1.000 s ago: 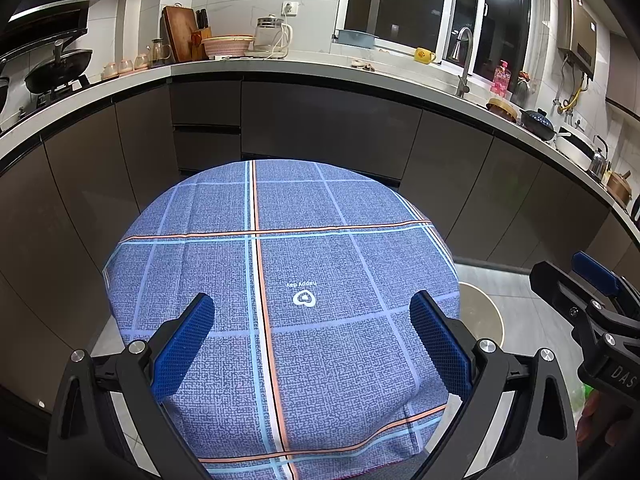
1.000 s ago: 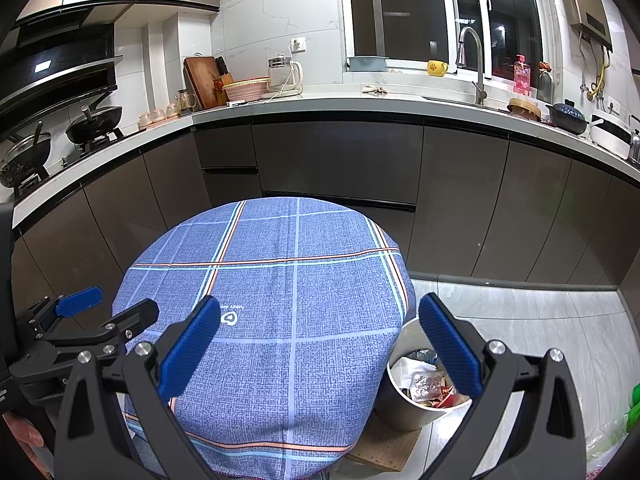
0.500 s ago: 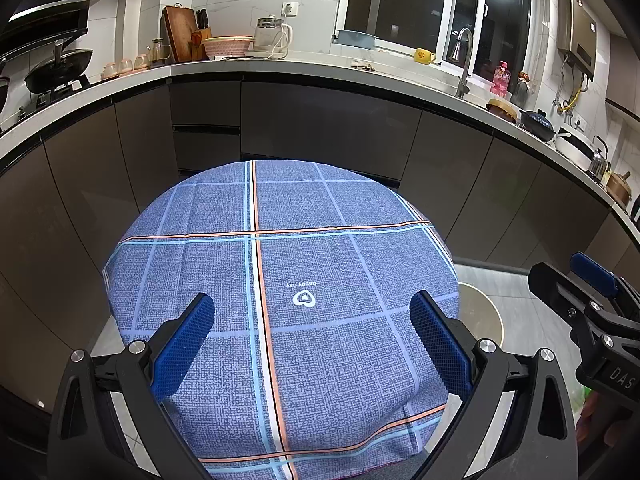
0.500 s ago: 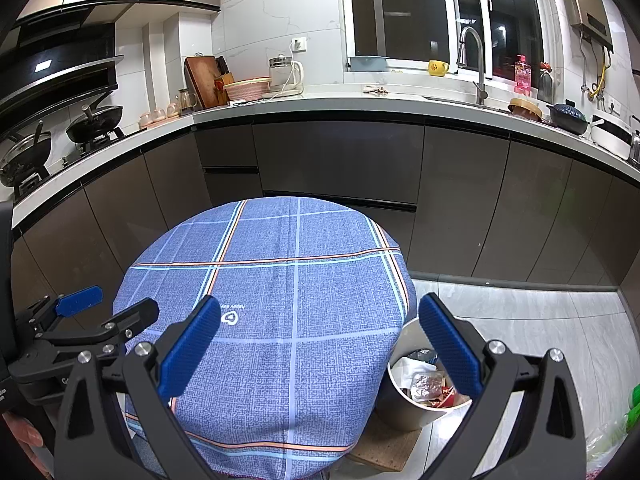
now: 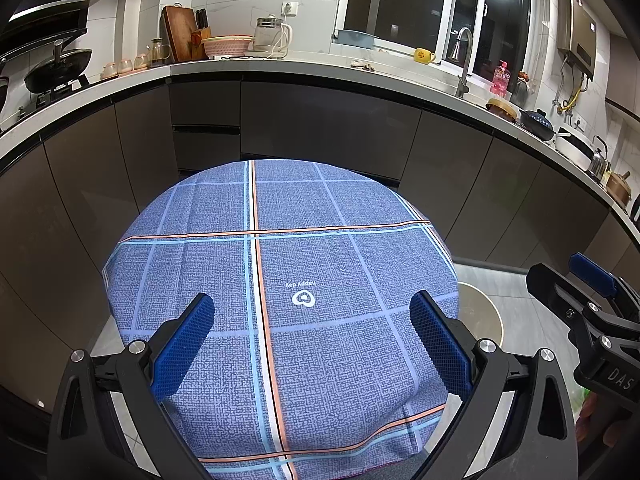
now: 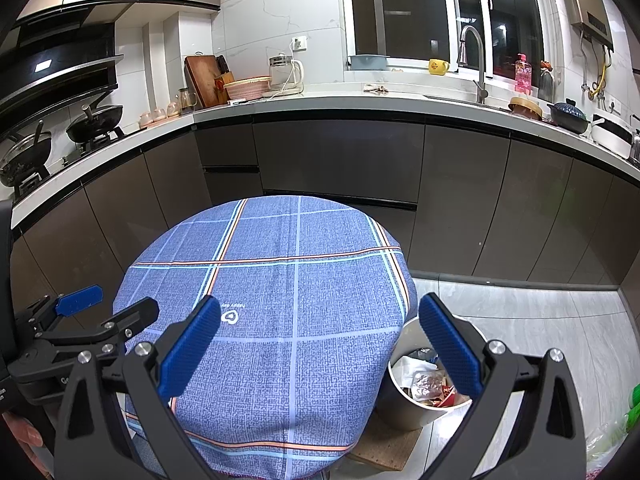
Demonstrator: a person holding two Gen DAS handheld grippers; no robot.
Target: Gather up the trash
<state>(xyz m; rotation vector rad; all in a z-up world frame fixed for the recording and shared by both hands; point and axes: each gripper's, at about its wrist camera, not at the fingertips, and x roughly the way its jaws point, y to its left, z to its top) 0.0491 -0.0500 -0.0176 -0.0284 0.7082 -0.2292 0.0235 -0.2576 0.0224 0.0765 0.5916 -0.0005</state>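
Observation:
A round table with a blue plaid cloth (image 5: pixel 320 264) fills the middle of both views (image 6: pixel 288 288); I see nothing lying on it. A pale round bin (image 6: pixel 424 412) stands on the floor at the table's right, holding wrappers and foil trash (image 6: pixel 426 382); only its rim (image 5: pixel 486 312) shows in the left wrist view. My left gripper (image 5: pixel 312 344) is open and empty over the table's near part; it also shows in the right wrist view (image 6: pixel 100 304). My right gripper (image 6: pixel 320 348) is open and empty at the table's right edge, beside the bin.
Dark cabinets (image 5: pixel 320 128) under a white counter curve behind the table. The counter carries a kettle (image 5: pixel 272 36), a cutting board, pans on a stove (image 6: pixel 92 120) and a sink tap (image 6: pixel 476 64). A flat board (image 6: pixel 384 448) lies under the bin. Grey tiled floor (image 6: pixel 540 320) lies to the right.

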